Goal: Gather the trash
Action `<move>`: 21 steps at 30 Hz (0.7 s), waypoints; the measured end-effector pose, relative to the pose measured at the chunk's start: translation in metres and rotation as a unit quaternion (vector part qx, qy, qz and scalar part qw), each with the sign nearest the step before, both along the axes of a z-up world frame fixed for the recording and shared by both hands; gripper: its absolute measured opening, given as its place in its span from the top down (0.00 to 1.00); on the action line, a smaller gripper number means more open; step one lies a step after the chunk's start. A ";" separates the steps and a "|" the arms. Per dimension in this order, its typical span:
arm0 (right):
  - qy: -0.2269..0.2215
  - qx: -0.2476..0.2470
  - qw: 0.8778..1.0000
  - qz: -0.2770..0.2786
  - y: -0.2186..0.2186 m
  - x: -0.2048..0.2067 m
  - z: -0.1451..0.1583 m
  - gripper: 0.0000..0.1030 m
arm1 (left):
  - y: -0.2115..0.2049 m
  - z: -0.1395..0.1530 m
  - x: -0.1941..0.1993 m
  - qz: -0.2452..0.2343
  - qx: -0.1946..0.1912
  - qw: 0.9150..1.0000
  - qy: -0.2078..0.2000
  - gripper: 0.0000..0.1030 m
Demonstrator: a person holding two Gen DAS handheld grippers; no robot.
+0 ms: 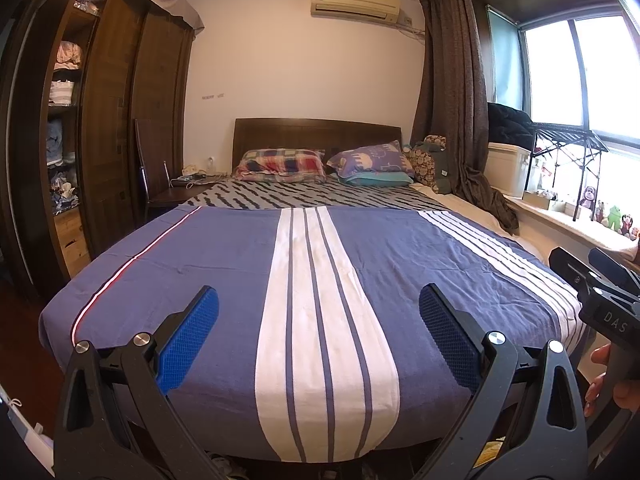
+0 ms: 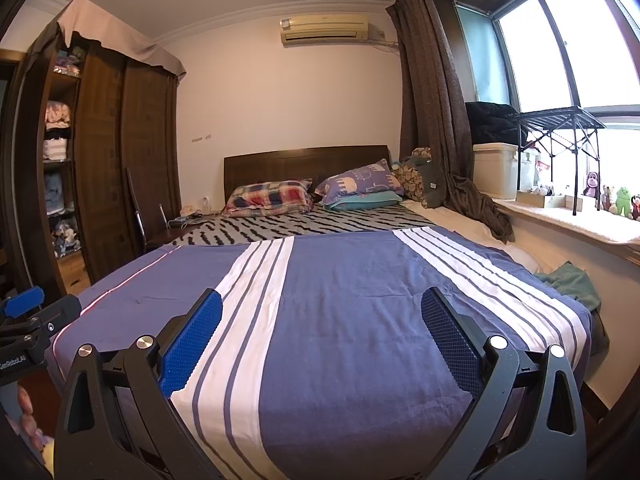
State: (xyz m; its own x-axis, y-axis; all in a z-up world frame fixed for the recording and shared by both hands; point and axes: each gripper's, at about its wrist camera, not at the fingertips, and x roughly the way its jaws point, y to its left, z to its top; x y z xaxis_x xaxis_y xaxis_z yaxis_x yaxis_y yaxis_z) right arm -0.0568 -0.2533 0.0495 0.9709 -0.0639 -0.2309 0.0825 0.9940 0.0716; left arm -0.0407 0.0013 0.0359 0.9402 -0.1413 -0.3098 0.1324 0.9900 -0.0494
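Trash: none plainly visible on the bed (image 1: pixel 224 264); possibly small litter on the nightstand (image 1: pixel 188 188), too distant to tell. Searching step. Left tongs (image 1: pixel 319 336) and right tongs (image 2: pixel 321 338) both spread wide, empty. Next: scan, approach, locate.

Left tool (image 1: pixel 319 336) and right tool (image 2: pixel 321 338) held level, apparently side by side, jaws spread wide.

Black-framed gripper (image 1: pixel 319 312) bears blue textured pads (image 1: pixel 188 340), silver screws.
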 end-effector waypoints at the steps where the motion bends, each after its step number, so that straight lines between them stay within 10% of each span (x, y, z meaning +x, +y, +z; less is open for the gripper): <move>1: 0.000 0.000 1.000 -0.001 0.000 0.000 0.000 0.03 | 0.000 0.000 0.000 0.001 0.000 1.000 0.000 0.08; 21: 0.000 0.000 1.000 -0.002 0.000 -0.001 -0.002 0.03 | 0.007 0.007 0.001 0.016 -0.002 1.000 -0.006 0.08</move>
